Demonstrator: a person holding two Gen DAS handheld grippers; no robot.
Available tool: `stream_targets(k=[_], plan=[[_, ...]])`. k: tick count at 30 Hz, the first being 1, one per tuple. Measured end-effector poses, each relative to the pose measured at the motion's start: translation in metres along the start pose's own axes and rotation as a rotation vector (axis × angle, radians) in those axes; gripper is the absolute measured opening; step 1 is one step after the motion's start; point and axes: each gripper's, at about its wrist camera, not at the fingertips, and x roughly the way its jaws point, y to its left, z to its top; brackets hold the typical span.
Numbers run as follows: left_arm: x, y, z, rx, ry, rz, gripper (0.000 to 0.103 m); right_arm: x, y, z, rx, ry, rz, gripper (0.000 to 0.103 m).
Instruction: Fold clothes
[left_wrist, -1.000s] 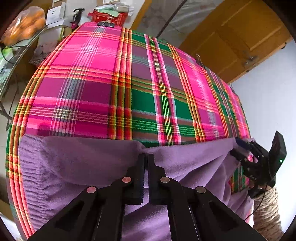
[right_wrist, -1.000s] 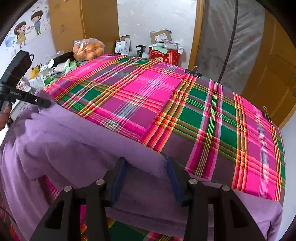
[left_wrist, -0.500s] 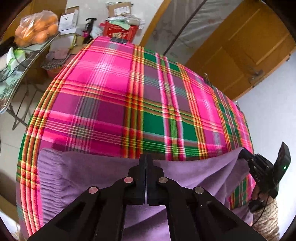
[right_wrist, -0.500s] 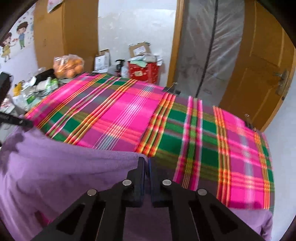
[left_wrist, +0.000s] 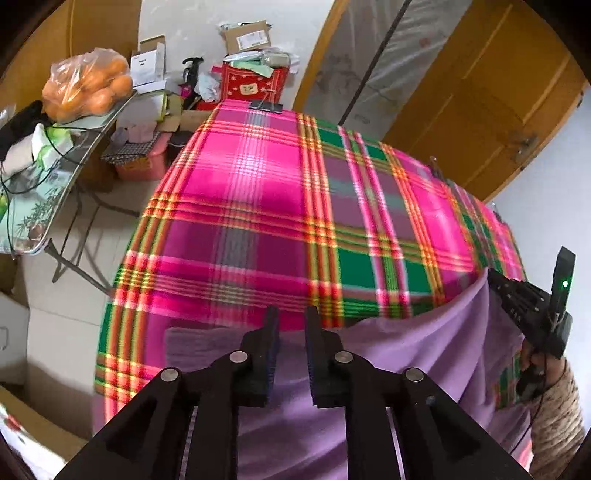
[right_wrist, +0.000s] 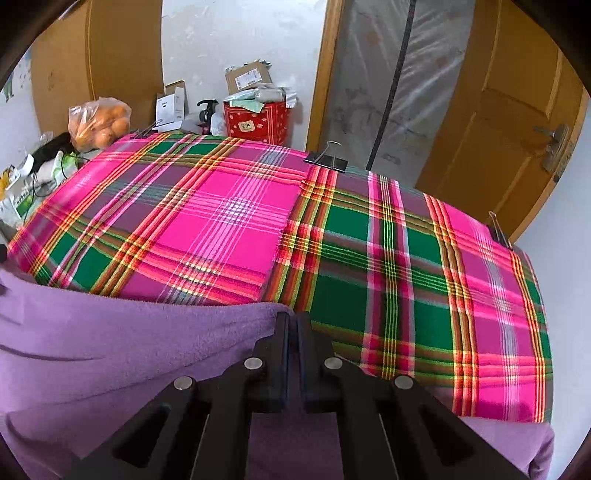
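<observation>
One purple garment (left_wrist: 406, 369) is draped over the near edge of the plaid-covered desk (left_wrist: 277, 221). Its edge is clamped by the right hand-held gripper (right_wrist: 293, 332); the left hand-held gripper (left_wrist: 288, 332), jaws just parted, holds nothing. Three binder clips are counted.

The right gripper (right_wrist: 293, 325) pinches the top edge of the purple garment (right_wrist: 129, 343). Beyond it spreads the plaid tablecloth (right_wrist: 369, 258) (binder clips (right_wrist: 327, 160) along the far edge).

White wall (right_wrist: 236, 44), wooden door (right_wrist: 509, 122), cluttered side table (left_wrist: 66, 155)
</observation>
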Motion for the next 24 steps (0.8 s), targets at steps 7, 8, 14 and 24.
stream_targets(k=[7,8,14,24], plan=[[-0.024,0.010,-0.009,0.064,-0.070,0.003,0.025,-0.003,0.000,-0.003,0.012,0.006,-0.006,0.005],[-0.025,0.008,-0.011,0.076,-0.077,-0.004,0.027,-0.003,0.000,-0.003,0.014,0.007,-0.008,0.005],[-0.002,-0.011,-0.024,0.196,0.002,-0.016,0.035,-0.004,-0.001,-0.002,0.017,0.009,-0.009,0.005],[0.007,-0.026,-0.044,0.264,0.038,-0.003,0.035,-0.006,0.000,-0.005,0.015,-0.005,-0.013,0.005]])
